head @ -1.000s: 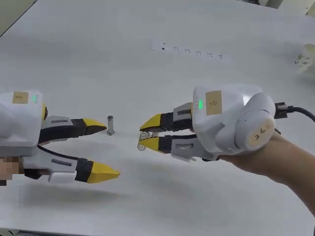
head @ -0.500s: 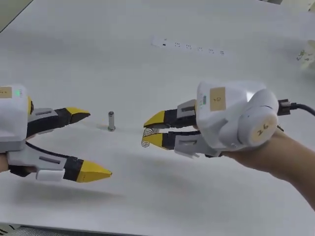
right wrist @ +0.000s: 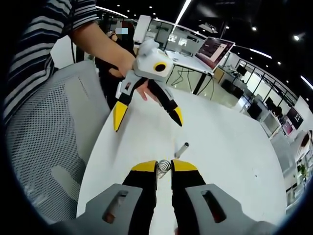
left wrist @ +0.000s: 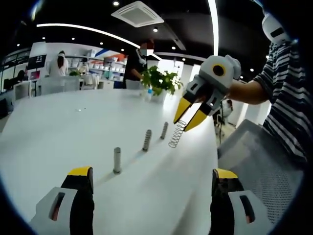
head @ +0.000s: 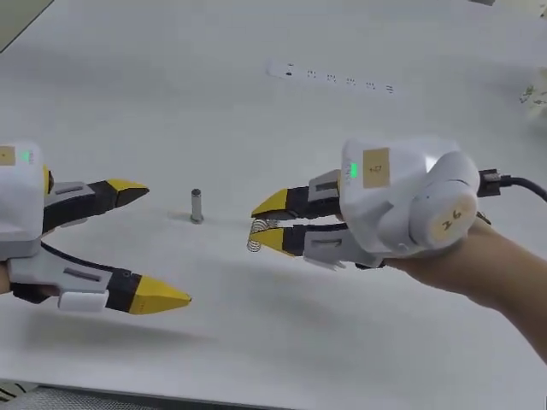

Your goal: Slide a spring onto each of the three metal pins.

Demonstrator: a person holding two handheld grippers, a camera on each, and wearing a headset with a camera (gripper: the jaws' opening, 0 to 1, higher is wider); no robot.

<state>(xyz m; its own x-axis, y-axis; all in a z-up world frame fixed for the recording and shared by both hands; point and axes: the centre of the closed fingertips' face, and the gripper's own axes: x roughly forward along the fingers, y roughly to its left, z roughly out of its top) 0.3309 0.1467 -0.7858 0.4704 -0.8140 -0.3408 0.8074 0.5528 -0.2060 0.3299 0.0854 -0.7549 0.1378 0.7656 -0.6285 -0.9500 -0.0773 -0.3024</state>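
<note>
1. The room is an open office with a dark ceiling, light strips and a vent. People stand at counters beyond the table's far end.
2. The white table spreads under both my grippers.
3. A grey mesh chair sits at 9 o'clock in the right gripper view, just beside the table edge.
4. My left gripper hovers at 9 o'clock in the head view. Its jaws are spread wide and hold nothing.
5. My right gripper comes in from 3 o'clock in the head view. Its jaws are almost closed, and they pinch the spring near its upper end.
6. A leafy plant stands at the far end of the table, at 12 o'clock in the left gripper view.
7. A power strip lies flat at 12 o'clock in the head view, well apart from the work.
8. Three pins stand upright in a row that runs away from my left gripper.
   - The bare pin is nearest, between my two grippers.
   - The middle pin and the far pin look wrapped in coils.
9. The spring hangs from my right jaws, tilted. Its lower end is close to the table, near the far pin. It sits at 3 o'clock from the bare pin in the head view. I cannot tell whether it touches the table.
</note>
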